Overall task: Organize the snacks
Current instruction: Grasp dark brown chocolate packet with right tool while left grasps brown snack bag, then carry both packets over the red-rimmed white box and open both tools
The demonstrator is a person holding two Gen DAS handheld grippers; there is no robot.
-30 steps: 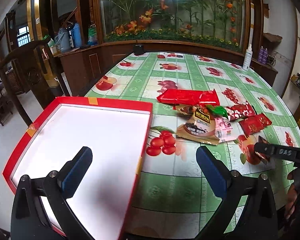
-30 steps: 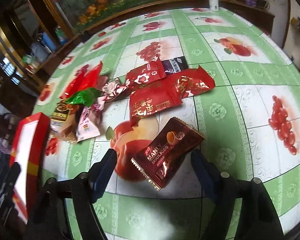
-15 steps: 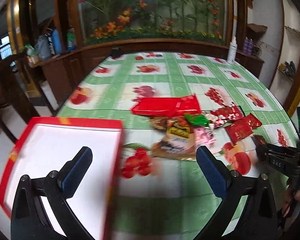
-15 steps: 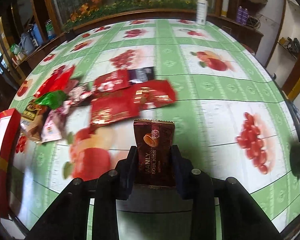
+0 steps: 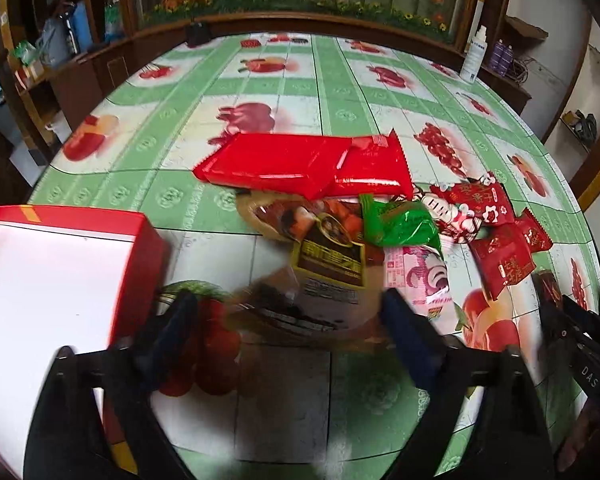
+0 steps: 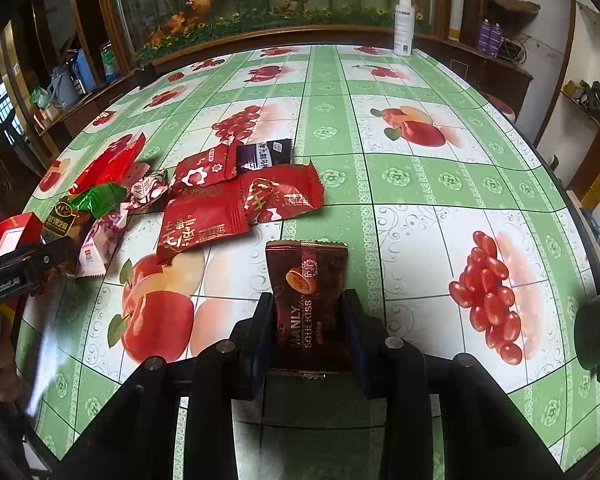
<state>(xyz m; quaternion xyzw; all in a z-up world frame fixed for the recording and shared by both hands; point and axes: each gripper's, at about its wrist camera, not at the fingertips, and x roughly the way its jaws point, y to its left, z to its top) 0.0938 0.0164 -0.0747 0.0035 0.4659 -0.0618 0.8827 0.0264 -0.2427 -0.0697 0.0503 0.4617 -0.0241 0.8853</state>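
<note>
While the right claw (image 6: 306,320) gripped a dark red snack packet (image 6: 308,300), the left claw (image 5: 290,322), jaws just narrowing but unclamped, straddled a blurred brown packet (image 5: 300,304) on the counter (image 5: 284,92).

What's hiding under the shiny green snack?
The green snack lies on top of the pile, over a brown packet and a pink packet. Whatever else sits beneath it is covered.

1 red tray (image 5: 70,216), 2 large red packets (image 5: 300,166), 1 spray bottle (image 6: 404,26).
</note>
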